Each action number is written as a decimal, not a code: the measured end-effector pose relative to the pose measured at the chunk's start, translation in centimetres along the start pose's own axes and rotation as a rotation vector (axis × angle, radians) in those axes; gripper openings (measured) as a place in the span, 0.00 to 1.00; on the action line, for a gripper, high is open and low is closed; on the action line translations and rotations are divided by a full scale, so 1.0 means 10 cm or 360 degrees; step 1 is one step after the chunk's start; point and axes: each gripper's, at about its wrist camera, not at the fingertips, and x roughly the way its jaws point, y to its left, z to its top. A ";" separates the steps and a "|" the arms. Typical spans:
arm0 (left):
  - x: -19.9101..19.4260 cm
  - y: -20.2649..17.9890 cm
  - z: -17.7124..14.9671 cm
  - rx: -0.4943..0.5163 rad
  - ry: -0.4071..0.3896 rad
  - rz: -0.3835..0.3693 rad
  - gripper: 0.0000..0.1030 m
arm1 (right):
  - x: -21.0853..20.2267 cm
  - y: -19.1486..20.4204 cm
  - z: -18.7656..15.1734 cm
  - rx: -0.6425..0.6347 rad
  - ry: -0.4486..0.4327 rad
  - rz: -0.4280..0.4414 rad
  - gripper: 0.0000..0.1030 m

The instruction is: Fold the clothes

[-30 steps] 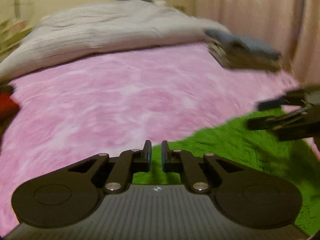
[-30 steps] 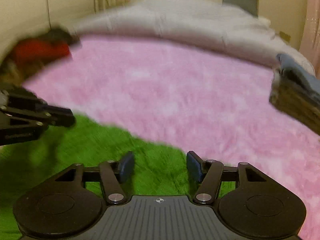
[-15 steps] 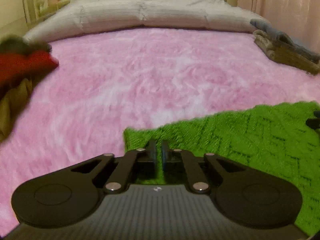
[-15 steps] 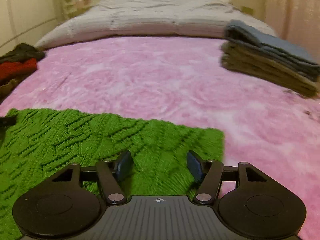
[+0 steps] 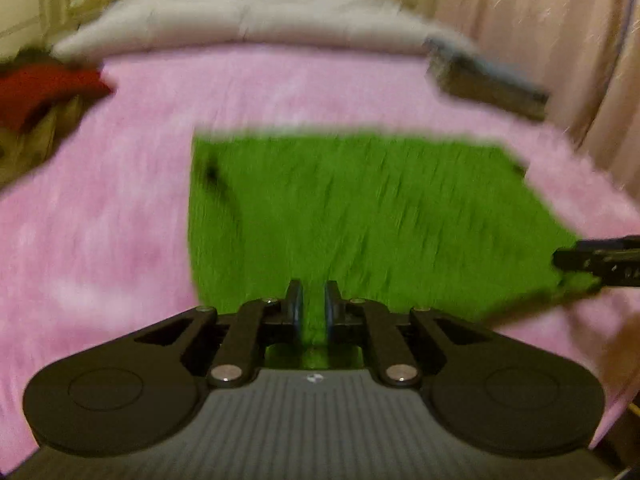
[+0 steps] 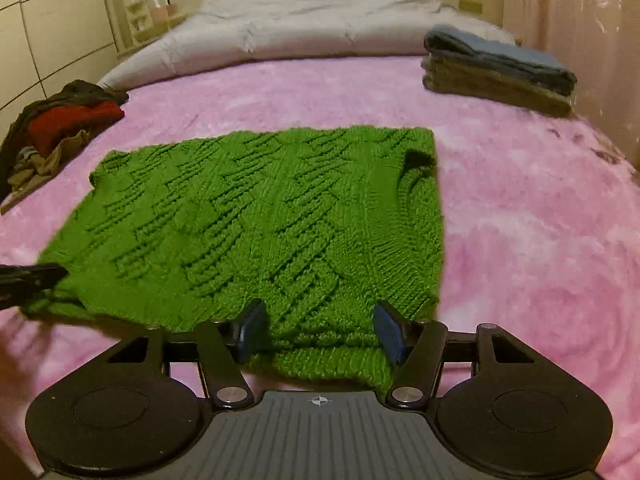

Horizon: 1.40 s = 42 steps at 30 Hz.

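While a green knitted sweater (image 6: 256, 216) lies folded flat on a pink blanket (image 6: 520, 208) covering a bed, two claws sit at its near edge. The left claw (image 5: 312, 306) has its jaws almost together and opening, green knit showing in the narrow gap. The right claw (image 6: 316, 326) stands about half open, its pads astride a bunched bit of hem without pressing it. Folded clothes (image 6: 496, 68) are stacked far right; a loose pile (image 6: 60, 128) lies far left.

Dim warm indoor light, heavy motion blur in the left wrist view, fisheye-bent edges.
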 end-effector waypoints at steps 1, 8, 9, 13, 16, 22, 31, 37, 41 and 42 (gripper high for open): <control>-0.03 -0.02 -0.04 -0.0008 -0.0029 0.0030 0.09 | -0.04 0.03 0.04 0.0003 0.0021 -0.0019 0.59; -0.58 -0.17 0.09 -0.0190 0.0024 0.0180 0.12 | -0.70 0.17 -0.08 0.0227 0.0033 0.0017 0.84; -0.69 -0.20 0.06 -0.0210 0.0026 0.0198 0.18 | -0.79 0.20 -0.13 0.0248 0.0026 0.0029 0.84; -1.07 -0.39 -0.07 -0.0222 0.0034 0.0230 0.30 | -1.09 0.32 -0.29 0.0277 0.0011 0.0038 0.84; -1.34 -0.57 -0.16 -0.0177 0.0017 0.0241 0.32 | -1.32 0.38 -0.36 0.0274 0.0003 0.0003 0.84; -1.85 -0.85 -0.31 -0.0122 -0.0065 0.0237 0.41 | -1.81 0.47 -0.48 0.0260 -0.0090 -0.0041 0.84; -2.36 -1.07 -0.46 -0.0048 -0.0167 0.0289 0.45 | -2.25 0.56 -0.58 0.0255 -0.0203 -0.0037 0.84; -2.57 -1.13 -0.54 -0.0045 -0.0209 0.0314 0.48 | -2.29 0.63 -0.60 0.0230 -0.0195 -0.0007 0.84; -2.66 -1.12 -0.56 -0.0046 -0.0227 0.0318 0.48 | -2.26 0.72 -0.56 0.0211 -0.0197 0.0003 0.84; -2.68 -1.11 -0.55 -0.0048 -0.0236 0.0316 0.48 | -2.26 0.74 -0.55 0.0202 -0.0196 0.0000 0.84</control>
